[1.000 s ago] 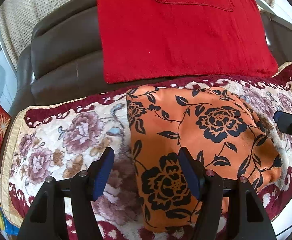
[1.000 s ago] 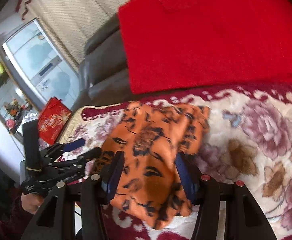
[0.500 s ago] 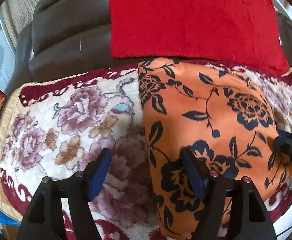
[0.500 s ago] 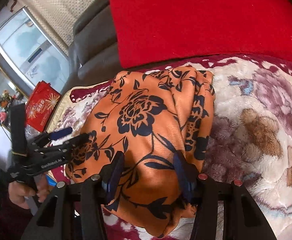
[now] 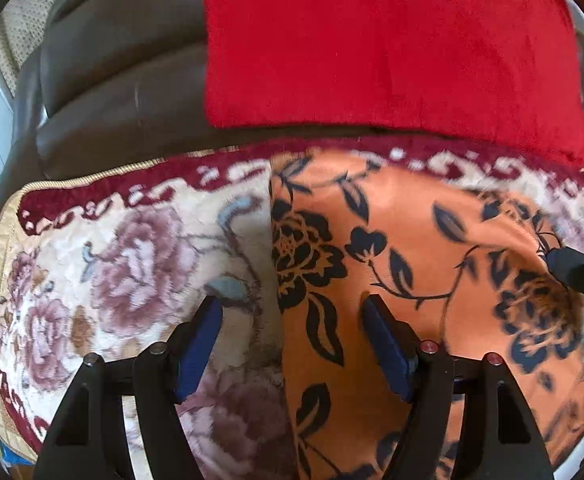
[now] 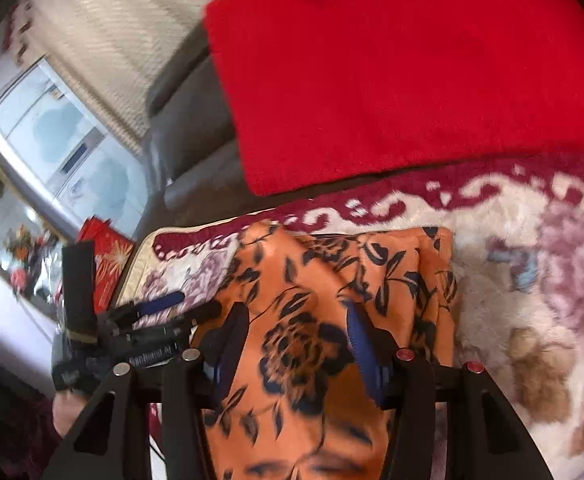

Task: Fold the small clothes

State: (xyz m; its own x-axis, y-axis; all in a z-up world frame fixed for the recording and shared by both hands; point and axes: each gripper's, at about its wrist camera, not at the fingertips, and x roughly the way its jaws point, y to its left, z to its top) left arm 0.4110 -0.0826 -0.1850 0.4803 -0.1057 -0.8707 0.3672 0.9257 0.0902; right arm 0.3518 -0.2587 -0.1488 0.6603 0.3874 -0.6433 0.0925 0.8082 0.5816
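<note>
An orange garment with black flowers (image 5: 404, 264) lies on a floral blanket (image 5: 131, 264) over a sofa seat; it also shows in the right wrist view (image 6: 332, 304). My left gripper (image 5: 292, 312) is open, straddling the garment's left edge, one blue pad on the blanket, the other over the cloth. My right gripper (image 6: 296, 320) is open over the near part of the garment, cloth between its jaws. Its tip shows at the right of the left wrist view (image 5: 572, 272). The left gripper shows at the left of the right wrist view (image 6: 159, 320).
A red cushion (image 5: 392, 48) leans on the dark leather sofa back (image 5: 111, 92) just behind the garment. A red packet (image 6: 107, 256) and a window (image 6: 63, 148) lie left of the sofa. The blanket's front edge is near the grippers.
Both grippers moved forward over the garment and stayed open. The cloth now lies wider across the blanket, with its right side bunched in folds.
</note>
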